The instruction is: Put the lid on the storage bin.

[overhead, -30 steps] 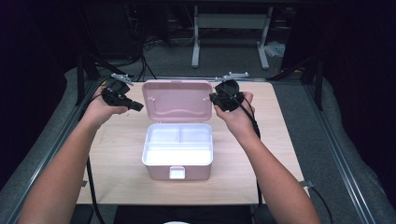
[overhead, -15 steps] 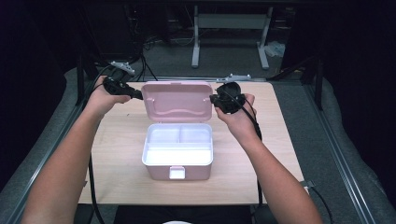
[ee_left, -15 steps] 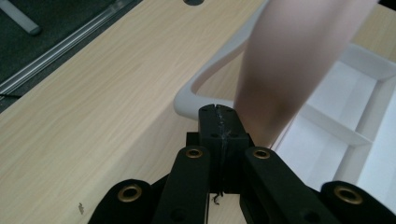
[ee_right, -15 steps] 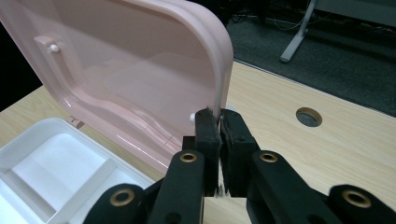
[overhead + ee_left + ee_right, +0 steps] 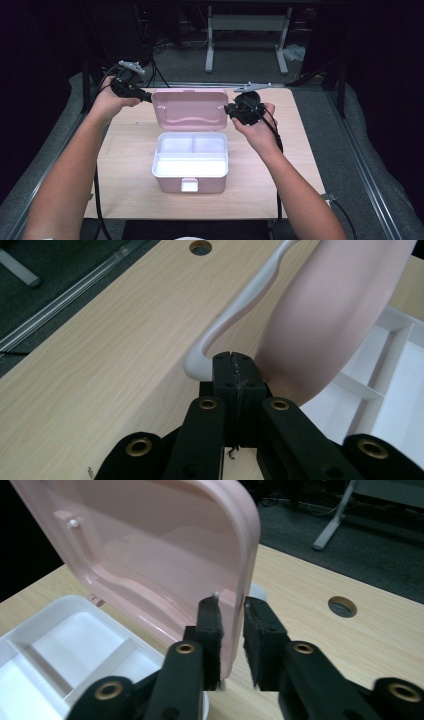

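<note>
Pink lid feels light, stiff, slick plastic: left gripper stays pinched shut beside its edge, right gripper has just been opening, straddling the rim loosely.

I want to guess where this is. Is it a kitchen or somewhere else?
Probably a lab or workshop, not a kitchen: a bare wooden table with a cable hole, dark curtains around it, and cables and metal stands on the floor behind.

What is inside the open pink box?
The pink box holds a white tray with two small compartments behind one long one; all look bare. Anything beneath the tray is covered, and the raised lid stands behind it.
</note>
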A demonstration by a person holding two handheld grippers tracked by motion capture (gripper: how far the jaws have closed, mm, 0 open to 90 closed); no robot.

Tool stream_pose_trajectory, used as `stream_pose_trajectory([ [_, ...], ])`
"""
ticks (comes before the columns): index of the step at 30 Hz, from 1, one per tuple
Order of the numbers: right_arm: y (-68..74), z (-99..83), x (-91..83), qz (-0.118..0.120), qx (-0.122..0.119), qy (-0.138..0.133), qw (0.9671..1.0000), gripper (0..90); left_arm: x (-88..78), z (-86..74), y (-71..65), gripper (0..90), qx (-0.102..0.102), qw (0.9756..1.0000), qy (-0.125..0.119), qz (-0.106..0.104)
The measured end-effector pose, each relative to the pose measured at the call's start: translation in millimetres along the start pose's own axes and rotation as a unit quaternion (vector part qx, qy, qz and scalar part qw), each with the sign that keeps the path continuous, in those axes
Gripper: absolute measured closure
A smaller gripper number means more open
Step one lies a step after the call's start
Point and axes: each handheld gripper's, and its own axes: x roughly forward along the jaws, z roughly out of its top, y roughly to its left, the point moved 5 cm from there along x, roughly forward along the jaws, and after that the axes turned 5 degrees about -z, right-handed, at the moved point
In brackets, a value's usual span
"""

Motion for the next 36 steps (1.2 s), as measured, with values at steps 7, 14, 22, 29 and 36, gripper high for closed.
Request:
stream_pose_trajectory([
  [7, -4.7, 0.1, -8.6, 0.005, 0.001, -0.008, 1.0, 73.9, 0.1, -1.6, -1.9, 90.0, 0.003, 1.0, 0.001, -0.002],
  [14, 0.8, 4.0, -6.4, 0.018, -0.008, -0.002, 0.9998, 67.9, -1.7, -4.0, -5.5, 90.0, 0.008, 0.9999, -0.003, -0.007],
  [22, 6.5, 3.4, -6.2, 0.024, -0.014, -0.01, 0.9996, 65.1, -6.9, -8.2, -15.7, 90.0, 0.022, 0.9997, -0.004, -0.011],
  [29, 9.9, -14.4, -15.5, 0.032, -0.013, -0.013, 0.9993, 65.2, -11.8, -15.7, -29.2, 90.0, 0.033, 0.9993, -0.012, -0.016],
  [36, 11.7, -30.0, -24.6, 0.052, -0.014, -0.014, 0.9984, 62.9, -15.6, -25.2, -43.3, 90.0, 0.045, 0.9985, -0.015, -0.028],
])
